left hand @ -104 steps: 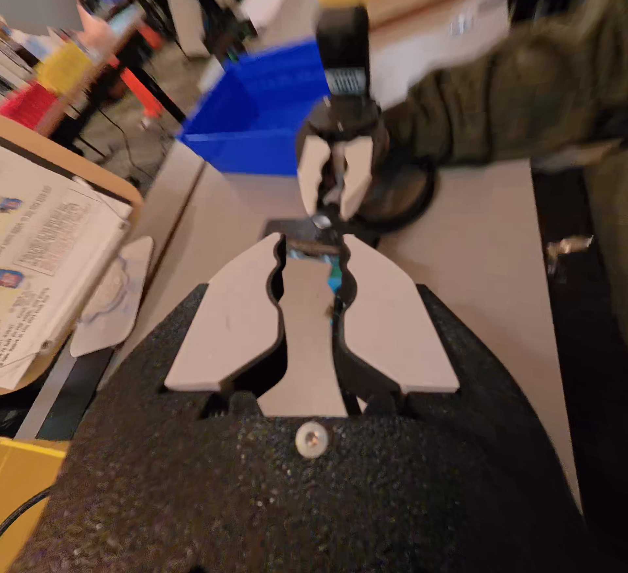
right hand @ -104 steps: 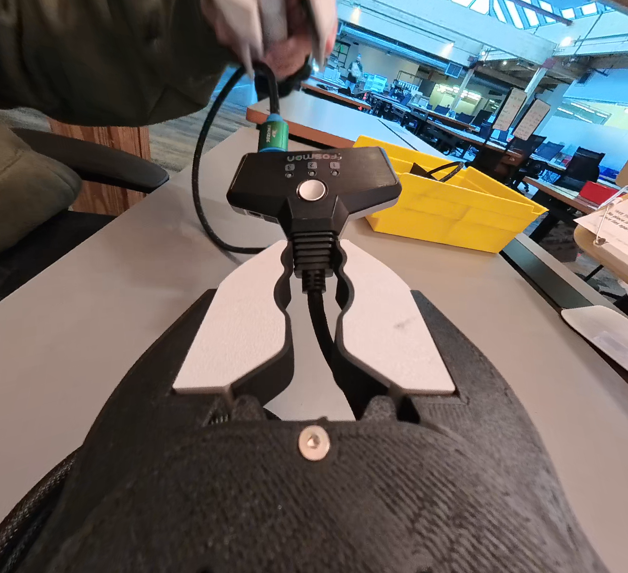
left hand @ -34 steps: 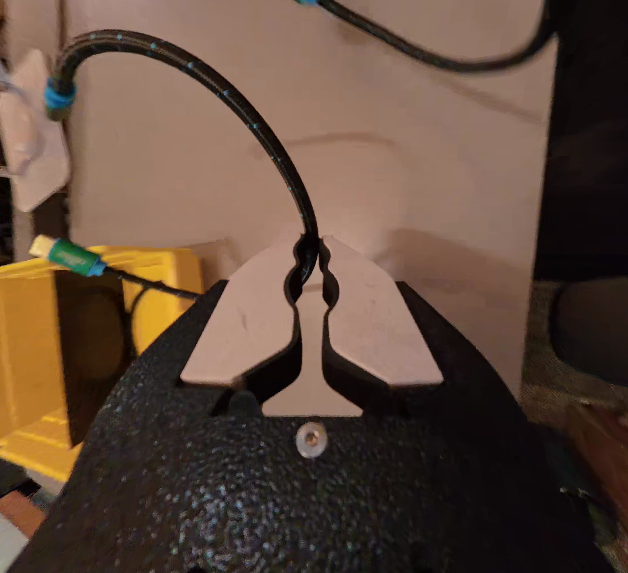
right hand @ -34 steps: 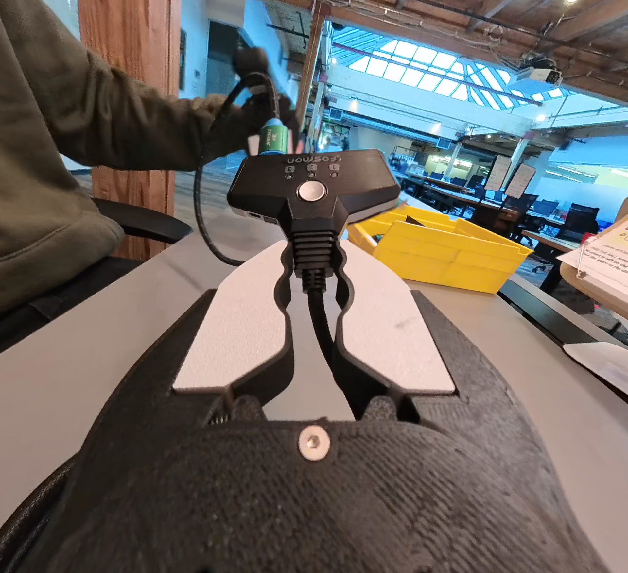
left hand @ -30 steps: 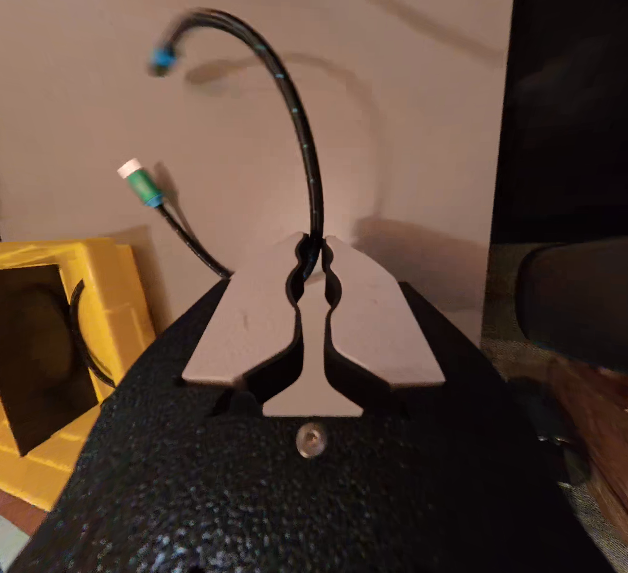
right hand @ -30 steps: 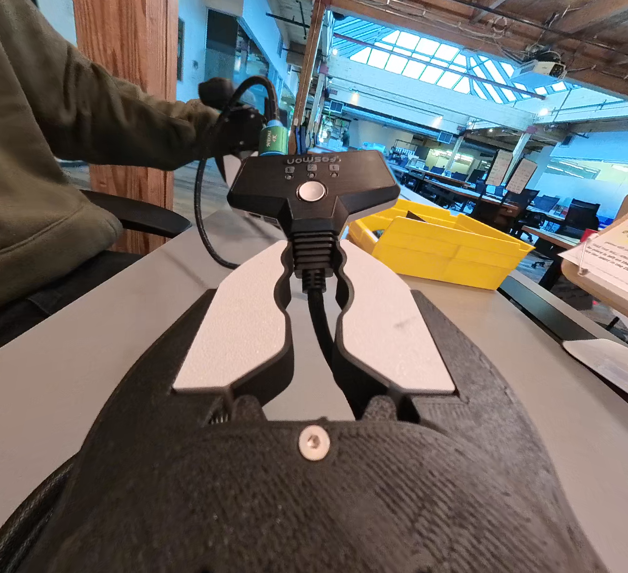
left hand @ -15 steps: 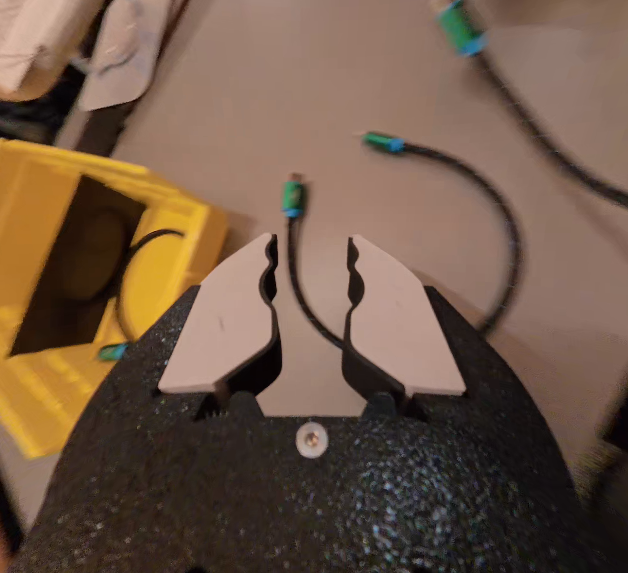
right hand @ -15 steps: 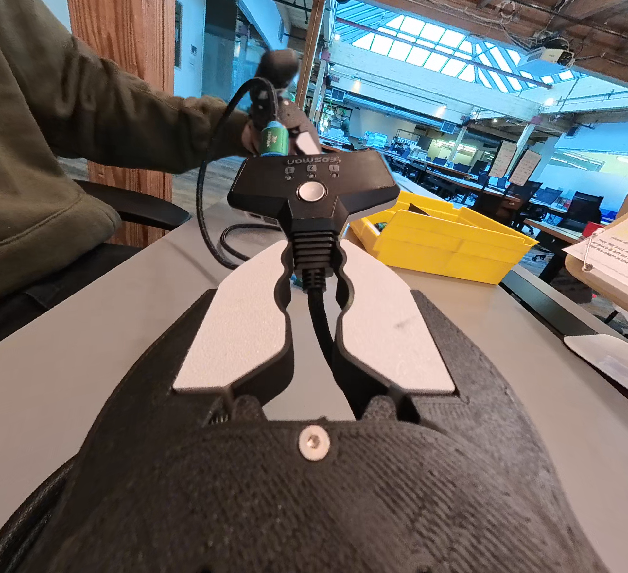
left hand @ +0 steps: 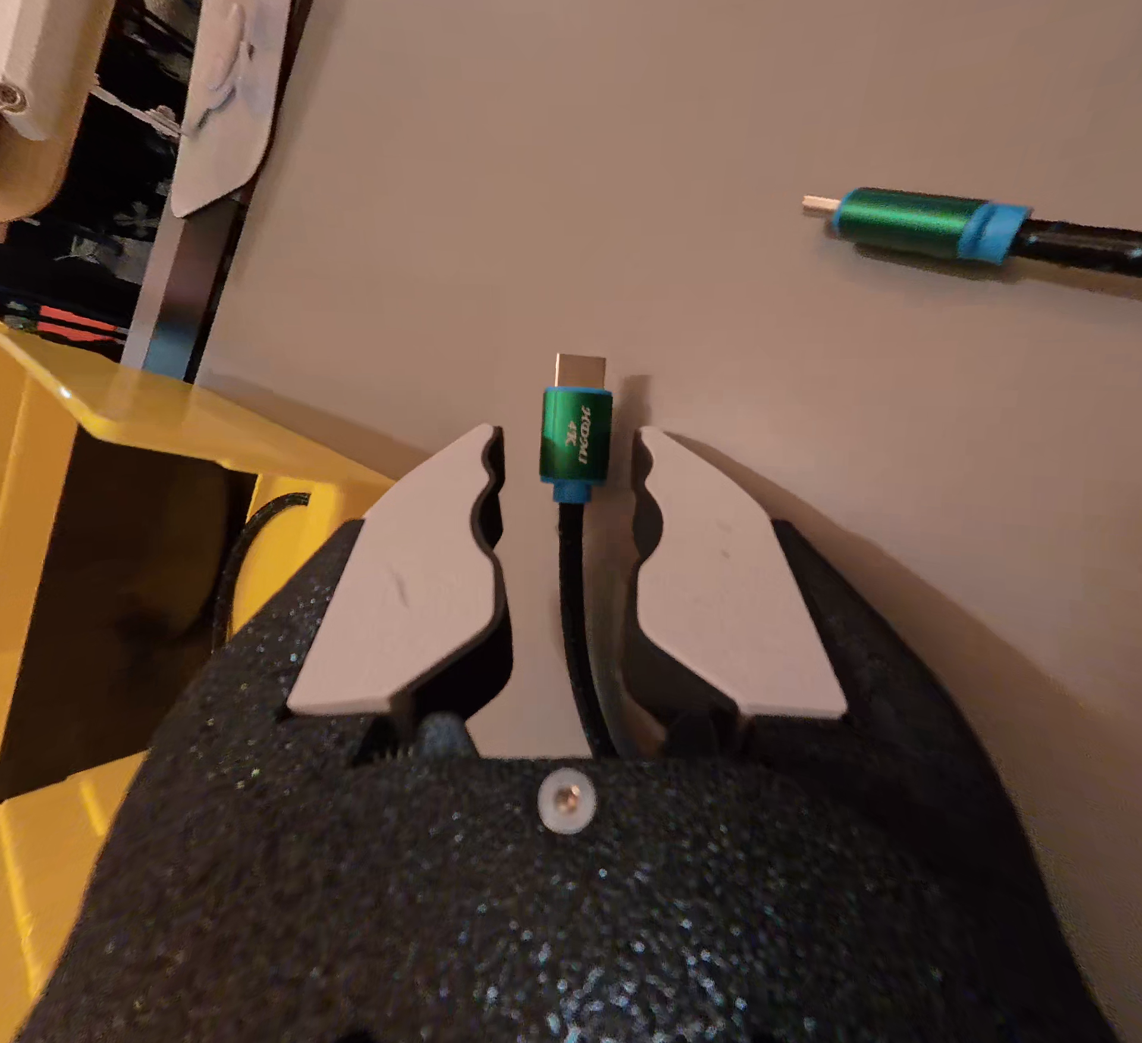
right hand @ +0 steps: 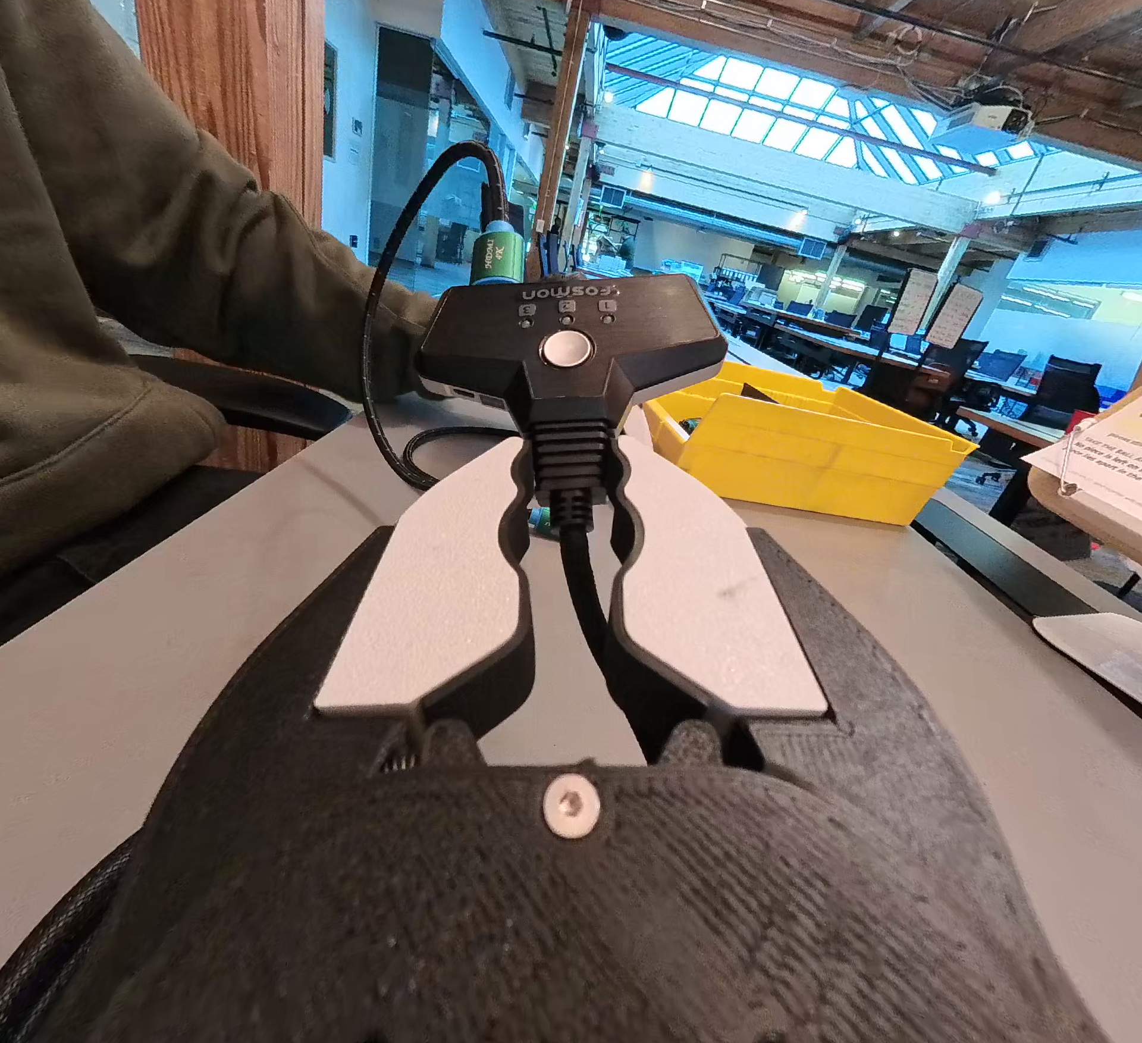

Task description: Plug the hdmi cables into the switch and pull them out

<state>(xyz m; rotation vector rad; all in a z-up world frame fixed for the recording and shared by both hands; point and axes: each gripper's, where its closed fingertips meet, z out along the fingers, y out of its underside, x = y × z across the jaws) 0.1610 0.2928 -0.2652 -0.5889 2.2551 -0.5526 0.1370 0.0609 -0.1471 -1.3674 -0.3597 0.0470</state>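
Across both views a grey table [left hand: 680, 117] carries the whole scene, largest of the items shown. On it, at the left edge of the left wrist view and to the far right in the right wrist view, stands a yellow bin [right hand: 803, 457], with a black cable visible inside it. A person's olive-green sleeve [right hand: 123, 247] fills the left of the right wrist view, reaching toward the far side of the switch. Right gripper [right hand: 571, 494]: jaws closed on the ribbed neck of the black HDMI switch [right hand: 571, 333], which is held above the table, button side up. One plugged HDMI cable [right hand: 494, 256], with a green connector shell, enters the far left port of the switch; its black braided cord arcs up and loops down to the table. Left gripper [left hand: 568, 457]: jaws apart, straddling a loose HDMI cable [left hand: 575, 438] without touching it. This cable lies flat on the table, its green shell and bare metal tip pointing away from the gripper, its cord running back between the fingers. A second loose connector [left hand: 914, 225], green with a blue collar, lies farther off to the right, tip pointing left, well apart from the gripper.
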